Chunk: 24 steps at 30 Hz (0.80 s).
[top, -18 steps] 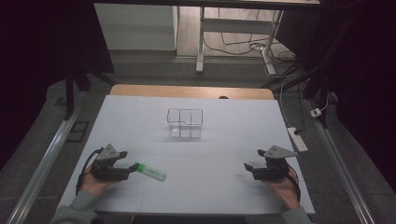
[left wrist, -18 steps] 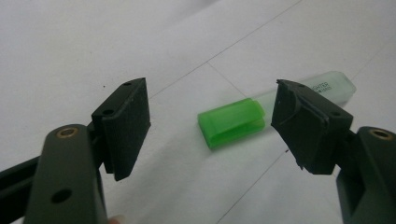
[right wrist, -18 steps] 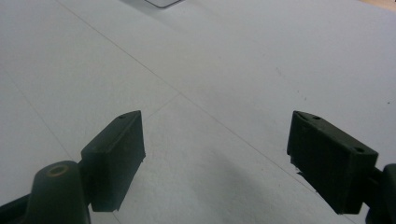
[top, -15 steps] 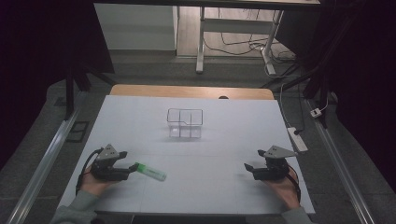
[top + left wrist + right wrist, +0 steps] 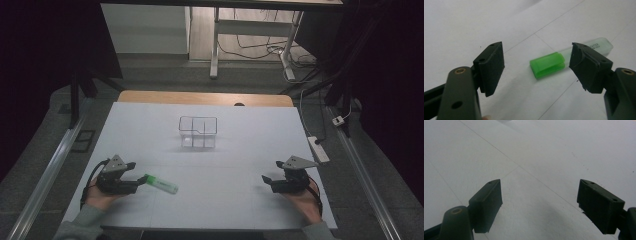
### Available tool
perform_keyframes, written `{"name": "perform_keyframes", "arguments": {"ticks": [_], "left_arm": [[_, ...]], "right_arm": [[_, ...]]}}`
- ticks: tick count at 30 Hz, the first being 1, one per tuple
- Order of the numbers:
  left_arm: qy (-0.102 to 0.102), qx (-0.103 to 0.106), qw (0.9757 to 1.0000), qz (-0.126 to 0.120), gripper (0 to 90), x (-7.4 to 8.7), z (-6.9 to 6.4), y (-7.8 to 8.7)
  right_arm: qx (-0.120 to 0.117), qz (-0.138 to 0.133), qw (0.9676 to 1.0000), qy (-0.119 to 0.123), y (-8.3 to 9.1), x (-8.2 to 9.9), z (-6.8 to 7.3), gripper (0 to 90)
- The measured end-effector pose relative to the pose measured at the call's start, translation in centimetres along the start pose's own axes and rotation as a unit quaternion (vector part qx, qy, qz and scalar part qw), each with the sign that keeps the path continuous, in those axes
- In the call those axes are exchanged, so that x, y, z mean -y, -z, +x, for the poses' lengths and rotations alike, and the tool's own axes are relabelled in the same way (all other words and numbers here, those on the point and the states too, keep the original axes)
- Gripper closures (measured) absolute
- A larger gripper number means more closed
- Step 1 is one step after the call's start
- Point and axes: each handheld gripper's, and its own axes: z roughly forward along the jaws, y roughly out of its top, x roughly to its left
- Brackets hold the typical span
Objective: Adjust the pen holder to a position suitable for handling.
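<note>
Green highlighter [image 5: 161, 184] lying flat on the white table [image 5: 225, 205], just ahead of the left gripper [image 5: 138, 181], whose jaws are standing apart and unloaded. Left gripper view is showing its green cap [image 5: 547, 64] and printed clear barrel. Right gripper [image 5: 267, 182] gaping over bare sheet near the right edge; clear divided box [image 5: 198, 132] sitting well apart, mid-table

Dim room, evenly lit table, soft shadows.
</note>
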Motion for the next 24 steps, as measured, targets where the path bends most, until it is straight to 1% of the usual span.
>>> {"name": "perform_keyframes", "arguments": {"ticks": [7,13,14,15,16,18,23,24], "left_arm": [[-0.004,0.0,1.0,0.0,28.0,-0.1,0.1,0.0],[-0.012,0.002,0.9999,0.002,28.6,-0.4,0.2,0.3],[-0.015,0.003,0.9999,0.009,28.8,-0.6,0.3,0.3],[-0.015,0.003,0.9999,0.009,28.8,-0.6,0.3,0.3],[-0.018,0.003,0.9998,0.013,29.1,-0.6,0.3,0.3],[-0.03,0.007,0.9993,0.024,29.8,-0.8,0.3,0.2],[-0.058,0.014,0.9977,0.032,31.2,-1.3,0.1,0.4],[-0.058,0.014,0.9977,0.032,31.2,-1.3,0.1,0.4]], "right_arm": [[-0.002,0.0,1.0,0.0,0.0,0.0,0.0,19.5],[-0.001,0.003,1.0,0.001,-0.1,0.0,0.0,19.5],[-0.001,0.002,1.0,0.001,0.0,0.0,0.0,19.5],[-0.001,0.002,1.0,0.001,0.0,0.0,0.0,19.5],[0.0,0.003,1.0,0.001,0.0,0.0,0.0,19.5],[0.001,0.004,1.0,0.001,-0.1,0.0,0.0,19.5],[0.002,0.006,1.0,0.0,-0.1,0.0,0.0,19.5],[0.002,0.006,1.0,0.0,-0.1,0.0,0.0,19.5]]}}
